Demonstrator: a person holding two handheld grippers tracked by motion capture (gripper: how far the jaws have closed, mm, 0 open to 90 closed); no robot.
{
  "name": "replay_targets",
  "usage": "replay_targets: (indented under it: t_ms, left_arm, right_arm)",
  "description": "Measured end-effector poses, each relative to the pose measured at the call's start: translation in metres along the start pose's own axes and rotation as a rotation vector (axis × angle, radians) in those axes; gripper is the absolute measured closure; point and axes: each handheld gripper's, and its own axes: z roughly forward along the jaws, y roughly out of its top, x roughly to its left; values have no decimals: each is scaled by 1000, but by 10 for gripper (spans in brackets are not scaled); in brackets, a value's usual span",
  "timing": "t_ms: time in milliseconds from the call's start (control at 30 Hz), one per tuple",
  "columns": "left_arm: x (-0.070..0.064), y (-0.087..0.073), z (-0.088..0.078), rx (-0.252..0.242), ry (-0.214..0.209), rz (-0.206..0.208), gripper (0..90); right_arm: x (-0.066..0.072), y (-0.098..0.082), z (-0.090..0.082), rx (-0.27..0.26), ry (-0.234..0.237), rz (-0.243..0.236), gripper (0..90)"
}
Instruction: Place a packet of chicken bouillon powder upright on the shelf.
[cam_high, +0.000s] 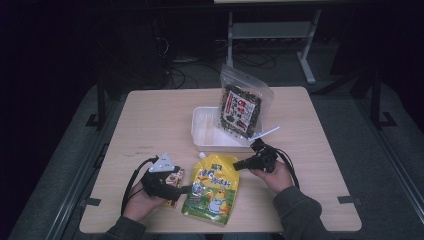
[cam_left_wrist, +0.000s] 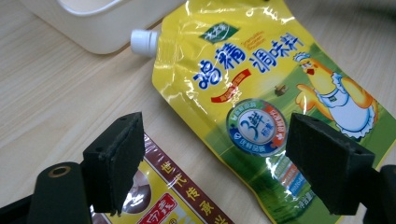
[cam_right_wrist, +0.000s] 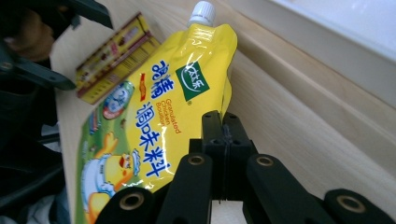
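My right tool (cam_right_wrist: 223, 140) was fully closed, pinching right edge of yellow pouch (cam_right_wrist: 154, 116). My left tool (cam_left_wrist: 219, 163) gaped wide, empty, above pouch and small packet (cam_left_wrist: 173, 205). Pouch lay flat on table (cam_high: 150, 115), near white tray (cam_high: 200, 131).

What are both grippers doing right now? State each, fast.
Left gripper: open, holding nothing, over the yellow pouch and small packet.
Right gripper: shut on the edge of the yellow pouch.

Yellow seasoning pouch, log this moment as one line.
yellow spouted pouch: flat on table | right tongs: shut on its edge | left tongs: open above it
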Motion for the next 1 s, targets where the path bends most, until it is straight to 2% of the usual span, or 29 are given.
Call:
replay_targets:
  t_ms: [267,433,533,833,1000]
  left_arm:
    - [-1,0,3,-7,-35,-16,173]
    - [-1,0,5,-20,-73,-39,171]
    - [1,-1,7,-17,-81,-49,172]
    - [6,-3,15,-33,-186,-118,195]
    - [5,-3,19,-31,-241,-123,222]
  right_arm:
    - [20,7,-22,-51,7,-50,900]
    - [31,13,-30,-75,13,-85,900]
    - [37,15,-34,-91,22,-103,900]
    - [47,17,-44,-137,46,-135,900]
    - [52,19,-49,-161,53,-150,900]
